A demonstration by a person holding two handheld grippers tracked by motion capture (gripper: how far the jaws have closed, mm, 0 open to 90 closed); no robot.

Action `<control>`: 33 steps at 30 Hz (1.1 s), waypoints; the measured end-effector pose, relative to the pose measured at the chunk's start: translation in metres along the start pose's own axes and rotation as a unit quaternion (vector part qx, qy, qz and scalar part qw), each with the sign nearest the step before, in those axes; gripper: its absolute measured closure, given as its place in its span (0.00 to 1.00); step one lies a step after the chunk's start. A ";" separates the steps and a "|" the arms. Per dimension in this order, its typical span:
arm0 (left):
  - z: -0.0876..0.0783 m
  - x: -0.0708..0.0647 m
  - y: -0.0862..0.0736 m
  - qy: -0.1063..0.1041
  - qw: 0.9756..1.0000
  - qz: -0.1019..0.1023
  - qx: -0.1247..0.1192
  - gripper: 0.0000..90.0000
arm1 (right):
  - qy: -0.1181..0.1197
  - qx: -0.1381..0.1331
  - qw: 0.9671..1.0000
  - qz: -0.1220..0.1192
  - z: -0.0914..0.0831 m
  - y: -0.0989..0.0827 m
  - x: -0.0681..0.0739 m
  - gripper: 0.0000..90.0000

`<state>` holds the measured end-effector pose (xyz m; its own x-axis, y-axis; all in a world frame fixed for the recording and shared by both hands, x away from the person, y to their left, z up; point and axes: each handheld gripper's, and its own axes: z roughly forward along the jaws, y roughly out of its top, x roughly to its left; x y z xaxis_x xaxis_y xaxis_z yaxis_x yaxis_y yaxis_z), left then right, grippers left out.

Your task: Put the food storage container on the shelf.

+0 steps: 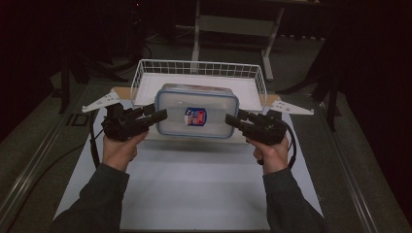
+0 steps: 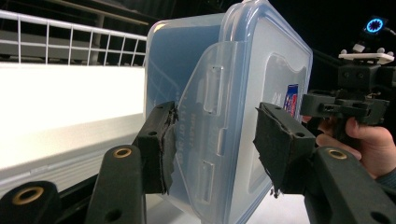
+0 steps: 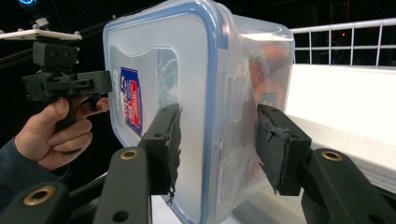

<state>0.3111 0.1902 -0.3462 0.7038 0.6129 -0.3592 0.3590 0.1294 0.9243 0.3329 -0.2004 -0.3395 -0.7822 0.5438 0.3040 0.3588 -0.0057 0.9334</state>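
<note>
Carrying the box is the step in hand, by my reading: the left hand-held gripper [image 1: 163, 115] is clamped on one short end of the lidded plastic container [image 1: 197, 116], and the right hand-held gripper [image 1: 228, 119] is clamped on the opposite end, so the box hangs between the 2 above the white counter [image 1: 194, 189], just in front of the white wire basket [image 1: 145, 73]. In the left gripper view, a pad [image 2: 163, 149] presses on the folded lid clip; in the right gripper view the pads sit either side of the other end's clip.

Next, I judge, both hands must travel together toward the basket and clear its near rim, keeping the box level so neither end slips from its pads.

Clear walls, a translucent lid with a blue seal line, rounded corners, a small red-and-blue label [image 1: 195, 115] on top. Something orange shows through the wall in the right gripper view; what it is I cannot tell.
</note>
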 end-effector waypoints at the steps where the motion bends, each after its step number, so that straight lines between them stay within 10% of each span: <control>1: 0.001 0.001 0.001 -0.001 1.000 0.000 -0.001 0.55 | 0.000 -0.001 1.000 -0.001 0.000 0.002 -0.001 0.57; 33: 0.036 0.042 0.027 0.000 0.999 -0.037 -0.022 0.55 | -0.013 -0.004 1.000 0.020 0.029 0.044 -0.039 0.58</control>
<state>0.3726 0.1910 -0.3405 0.6766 0.6005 -0.4262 0.3824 0.2081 0.9003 0.3941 -0.1972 -0.3156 -0.7533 0.5651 0.3364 0.3854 -0.0351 0.9221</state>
